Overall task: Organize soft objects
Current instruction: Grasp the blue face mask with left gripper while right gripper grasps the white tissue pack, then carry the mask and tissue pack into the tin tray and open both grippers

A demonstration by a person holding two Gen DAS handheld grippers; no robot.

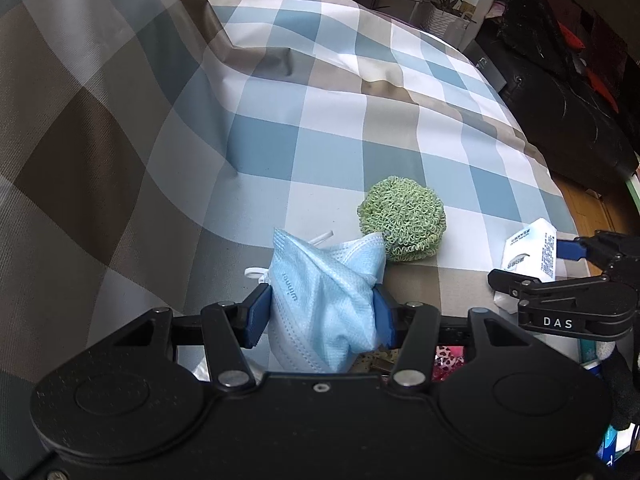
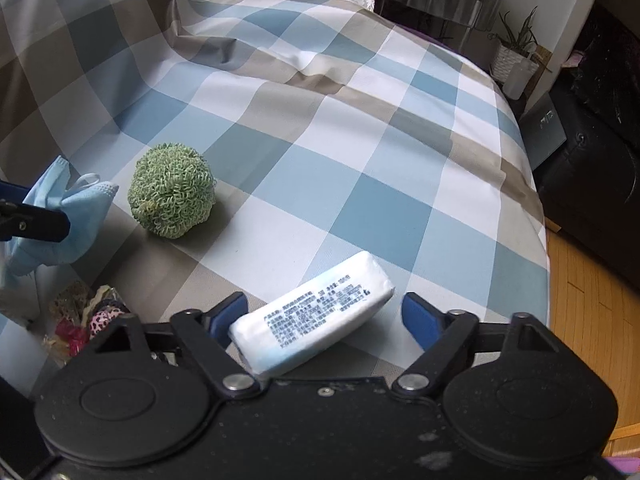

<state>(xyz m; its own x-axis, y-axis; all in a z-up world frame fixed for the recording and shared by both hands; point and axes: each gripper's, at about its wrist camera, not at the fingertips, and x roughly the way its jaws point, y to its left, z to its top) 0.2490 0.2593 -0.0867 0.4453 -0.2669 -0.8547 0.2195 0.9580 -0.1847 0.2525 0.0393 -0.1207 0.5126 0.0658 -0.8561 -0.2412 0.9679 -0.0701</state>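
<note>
Nearest to us, our left gripper [image 1: 320, 312] is clenched on a crumpled blue face mask [image 1: 320, 300], holding it above the checked bed cover [image 1: 280, 152]. Our right gripper [image 2: 324, 320] is spread wide with a white tissue pack [image 2: 312, 312] lying between the blue pads [image 2: 416, 316], not yet squeezed. Below the mask sits a small heap of colourful bits [image 2: 84, 320]. Just beyond lies the green mesh scrubber [image 2: 172, 196], close beside the mask. In our judgement the mask's loose ear loop could snag or drag the scrubber, and the slick, tilted tissue pack could squirt out if the pads close off-centre.
</note>
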